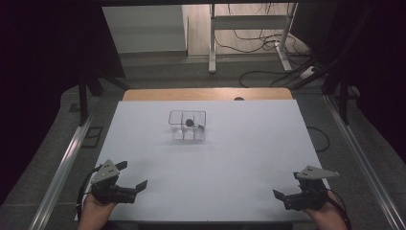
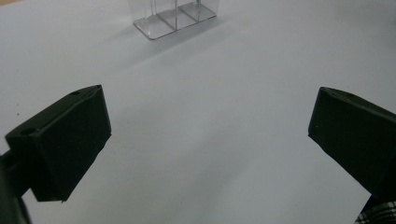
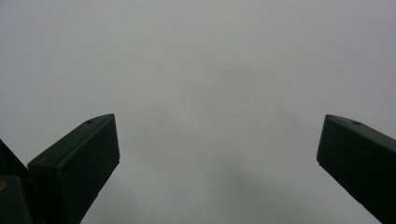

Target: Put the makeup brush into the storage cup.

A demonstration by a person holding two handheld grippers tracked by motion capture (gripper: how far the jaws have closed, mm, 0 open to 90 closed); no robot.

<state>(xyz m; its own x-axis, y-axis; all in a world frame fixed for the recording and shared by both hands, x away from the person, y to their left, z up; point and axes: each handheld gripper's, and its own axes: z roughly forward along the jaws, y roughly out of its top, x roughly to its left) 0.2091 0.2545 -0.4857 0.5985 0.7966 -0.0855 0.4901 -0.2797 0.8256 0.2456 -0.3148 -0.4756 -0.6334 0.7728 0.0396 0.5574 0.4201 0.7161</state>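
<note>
High view overlooking white table point(image 1: 230, 158), gripper views skimming it close (shared surface)

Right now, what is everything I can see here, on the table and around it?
Clear box: one, see-through plastic with dividers, far middle of the table.
Small dark object: one, black, inside the box; too small to identify.
Table: one, white top, wooden far edge.
Cables: several, dark, on the floor beyond the table.
White frame: one, standing behind the table.
Left gripper: one, black, near left corner, jaws open.
Right gripper: one, black, near right corner, jaws open.
</note>
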